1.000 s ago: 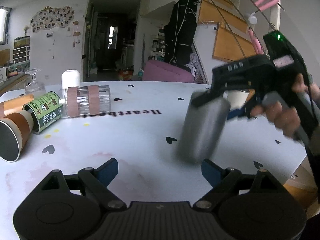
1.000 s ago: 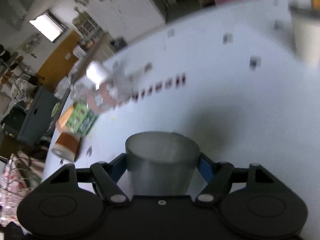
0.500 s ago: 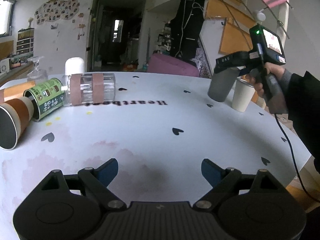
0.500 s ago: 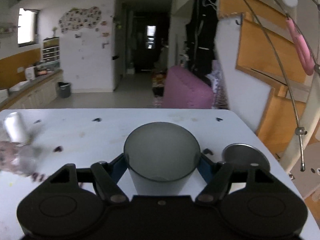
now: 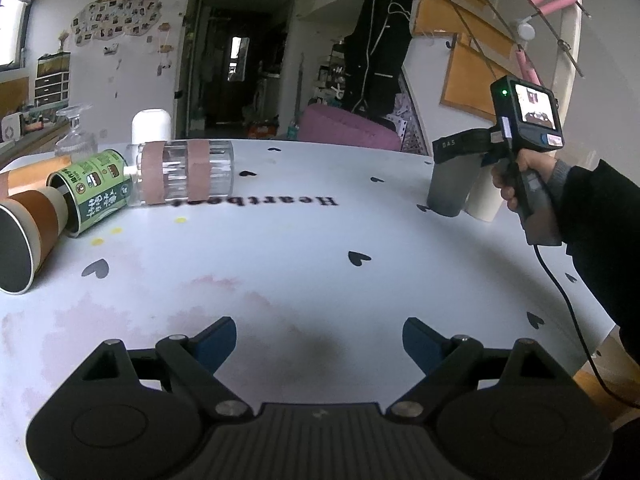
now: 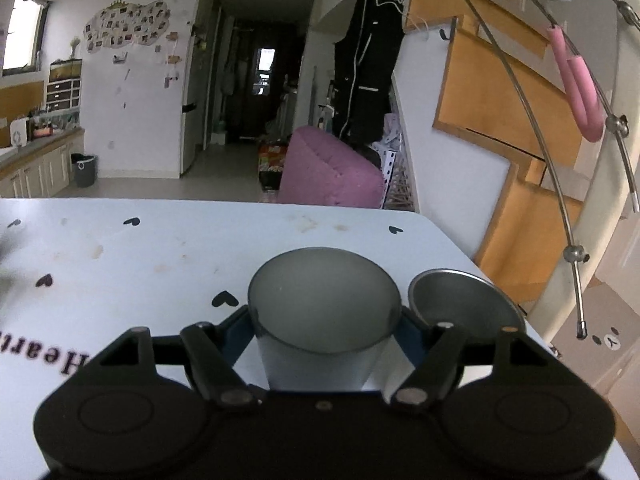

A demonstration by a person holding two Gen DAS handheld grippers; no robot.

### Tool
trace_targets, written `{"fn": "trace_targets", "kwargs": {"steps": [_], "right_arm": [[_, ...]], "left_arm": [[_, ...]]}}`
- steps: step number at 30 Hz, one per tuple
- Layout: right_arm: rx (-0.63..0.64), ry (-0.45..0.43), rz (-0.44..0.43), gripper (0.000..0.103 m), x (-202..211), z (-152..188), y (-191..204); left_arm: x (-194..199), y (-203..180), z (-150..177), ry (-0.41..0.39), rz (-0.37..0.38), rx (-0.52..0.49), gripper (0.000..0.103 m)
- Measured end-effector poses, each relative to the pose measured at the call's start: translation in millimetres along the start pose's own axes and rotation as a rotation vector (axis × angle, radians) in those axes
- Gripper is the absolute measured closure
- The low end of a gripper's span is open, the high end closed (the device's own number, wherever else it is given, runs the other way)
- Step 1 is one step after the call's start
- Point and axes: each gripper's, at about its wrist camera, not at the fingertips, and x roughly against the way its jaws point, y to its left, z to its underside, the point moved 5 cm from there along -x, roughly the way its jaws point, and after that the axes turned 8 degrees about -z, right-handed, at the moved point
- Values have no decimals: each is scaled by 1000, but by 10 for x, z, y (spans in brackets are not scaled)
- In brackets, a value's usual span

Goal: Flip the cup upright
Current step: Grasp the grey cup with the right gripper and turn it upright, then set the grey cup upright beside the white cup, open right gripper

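Observation:
A grey cup (image 6: 324, 332) stands upright, mouth up, between the fingers of my right gripper (image 6: 326, 332), which is shut on it. In the left wrist view the same grey cup (image 5: 452, 188) rests its base on the white table (image 5: 300, 264) at the far right, with the right gripper (image 5: 460, 152) around its top. My left gripper (image 5: 318, 340) is open and empty, low over the near table edge.
A white cup (image 5: 482, 200) stands upright right beside the grey one; its mouth shows in the right wrist view (image 6: 464, 300). At the left lie an orange cup (image 5: 24, 240), a green can (image 5: 96, 192) and a clear bottle (image 5: 184, 172). The table's right edge is close.
The right gripper has turned the grey cup upright, carried it to the far right and lowered it onto the table beside the white cup. The left gripper has stayed put.

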Motion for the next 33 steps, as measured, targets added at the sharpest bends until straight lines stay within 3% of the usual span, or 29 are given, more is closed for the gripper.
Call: {"fn": "trace_targets", "kwargs": {"steps": [1, 3, 8, 22, 33], "right_arm": [[2, 3, 1, 26, 16, 2, 8], [-4, 16, 3, 15, 27, 9, -2], [-34, -6, -25, 9, 314, -3, -37], [-92, -230, -177, 2, 1988, 499, -21], [-127, -255, -142, 2, 2534, 903, -10]], "left_arm": [[6, -4, -3, -1, 0, -1, 13], [10, -9, -14, -1, -3, -3, 13], [83, -53, -117, -30, -9, -12, 13], [239, -271, -364, -98, -17, -24, 12], [456, -415, -481, -177, -72, -38, 4]]}}
